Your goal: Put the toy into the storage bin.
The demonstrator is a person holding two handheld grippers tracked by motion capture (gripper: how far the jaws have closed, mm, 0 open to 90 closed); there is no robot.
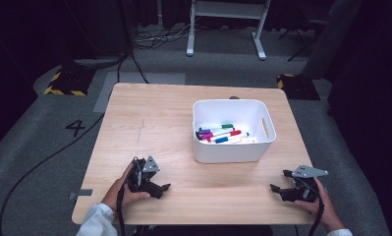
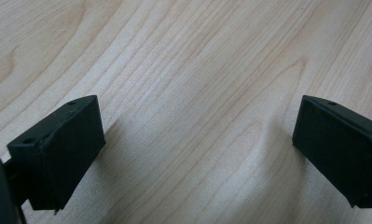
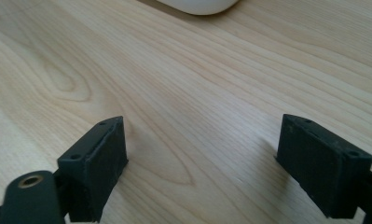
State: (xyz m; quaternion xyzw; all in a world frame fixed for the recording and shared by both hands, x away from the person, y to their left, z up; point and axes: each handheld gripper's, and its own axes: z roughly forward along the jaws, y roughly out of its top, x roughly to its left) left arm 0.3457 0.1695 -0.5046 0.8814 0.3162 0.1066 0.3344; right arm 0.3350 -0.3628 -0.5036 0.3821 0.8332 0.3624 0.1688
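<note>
While resting near the tabletop's (image 1: 149, 118) front corners, left gripper (image 1: 165, 187) and right gripper (image 1: 274, 189) are both gaping, jaws empty.

- I see the white bin (image 1: 231, 147) upright on my tabletop (image 1: 149, 123), right of centre, open-topped, with a slot handle in its right wall.
- Inside it, coloured markers (image 1: 222, 134) lie flat, roughly parallel: green, purple, red, blue.

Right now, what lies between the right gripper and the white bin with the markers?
Nothing but bare wooden table. In the high view, the right gripper sits near the front edge with open jaws, and no object lies between it and the white bin.
</note>
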